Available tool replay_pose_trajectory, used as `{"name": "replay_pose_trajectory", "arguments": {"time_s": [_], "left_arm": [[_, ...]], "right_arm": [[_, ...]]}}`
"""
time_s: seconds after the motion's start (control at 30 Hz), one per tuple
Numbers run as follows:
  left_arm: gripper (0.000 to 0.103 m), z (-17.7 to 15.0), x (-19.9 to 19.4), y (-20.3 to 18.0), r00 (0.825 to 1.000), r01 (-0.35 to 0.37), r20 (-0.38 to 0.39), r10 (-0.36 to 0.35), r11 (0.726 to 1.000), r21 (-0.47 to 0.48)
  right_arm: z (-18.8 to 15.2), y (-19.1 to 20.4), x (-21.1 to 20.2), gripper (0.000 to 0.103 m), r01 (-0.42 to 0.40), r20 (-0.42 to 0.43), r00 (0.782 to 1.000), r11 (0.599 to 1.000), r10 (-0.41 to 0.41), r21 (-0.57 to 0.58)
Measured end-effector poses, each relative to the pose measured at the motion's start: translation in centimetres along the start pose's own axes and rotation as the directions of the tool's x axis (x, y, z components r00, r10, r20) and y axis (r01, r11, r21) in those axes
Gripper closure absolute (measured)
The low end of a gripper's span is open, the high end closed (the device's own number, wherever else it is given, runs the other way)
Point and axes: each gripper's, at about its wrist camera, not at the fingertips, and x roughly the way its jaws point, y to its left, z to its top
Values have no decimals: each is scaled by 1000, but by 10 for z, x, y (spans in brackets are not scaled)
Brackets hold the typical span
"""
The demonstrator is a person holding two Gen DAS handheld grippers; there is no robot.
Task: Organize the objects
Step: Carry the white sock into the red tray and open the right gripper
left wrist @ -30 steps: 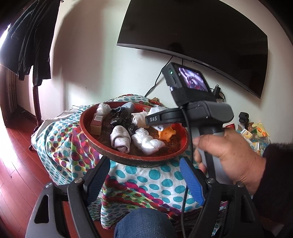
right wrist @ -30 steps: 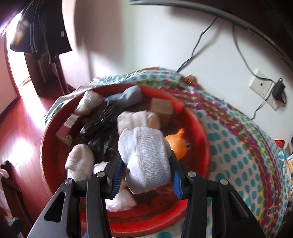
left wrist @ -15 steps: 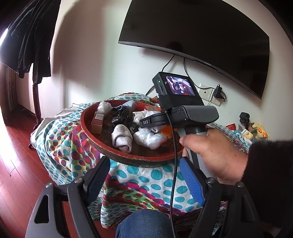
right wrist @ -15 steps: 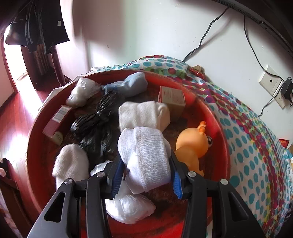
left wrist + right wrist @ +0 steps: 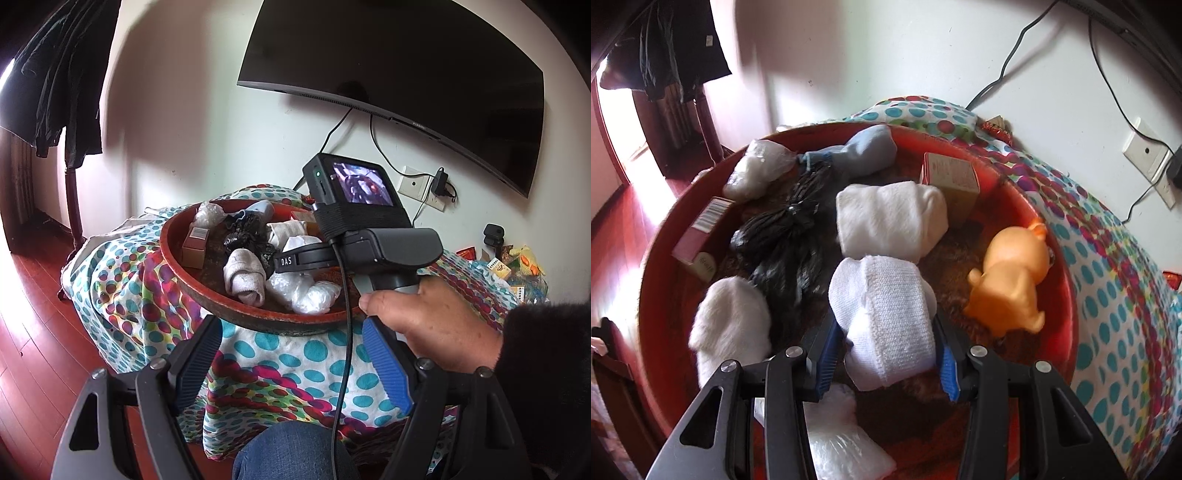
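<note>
A round red tray [image 5: 1067, 295] sits on a polka-dot cloth. My right gripper [image 5: 886, 354] is shut on a rolled white sock [image 5: 886, 317] and holds it over the tray's near middle. In the tray lie another white sock roll [image 5: 890, 218], a third white roll [image 5: 731, 321], a black plastic bag [image 5: 786, 236], an orange toy [image 5: 1012, 284], a blue sock [image 5: 868, 151], two small boxes and clear plastic bags. My left gripper [image 5: 291, 358] is open and empty, in front of the tray [image 5: 207, 295], with the right gripper's body [image 5: 369, 240] in its view.
The polka-dot cloth [image 5: 288, 354] covers a table against a white wall. A television [image 5: 406, 62] hangs above, with cables and a wall socket [image 5: 1148, 155]. Small packets [image 5: 517, 262] lie at the right. A coat rack [image 5: 70, 92] stands left on red wood floor.
My right gripper has moved forward over the tray with the white sock still held; the tray's contents look closer. The left gripper has stayed open and nearly still.
</note>
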Motion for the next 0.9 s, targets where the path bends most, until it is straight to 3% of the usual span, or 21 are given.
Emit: {"name": "replay_pose_trajectory", "arguments": {"time_s": [0.2, 0.4, 0.9], "left_arm": [[23, -1, 0, -2, 1000, 2, -4, -2, 1000, 7], [23, -1, 0, -3, 1000, -2, -2, 2, 1000, 10], [23, -3, 3, -6, 1000, -10, -14, 10, 1000, 24]], "right_arm": [[-6, -1, -8, 60, 14, 9, 1000, 1000, -14, 2], [-5, -22, 1, 60, 46, -17, 999, 994, -45, 100], [-9, -19, 2, 58, 63, -4, 998, 993, -63, 100]]}}
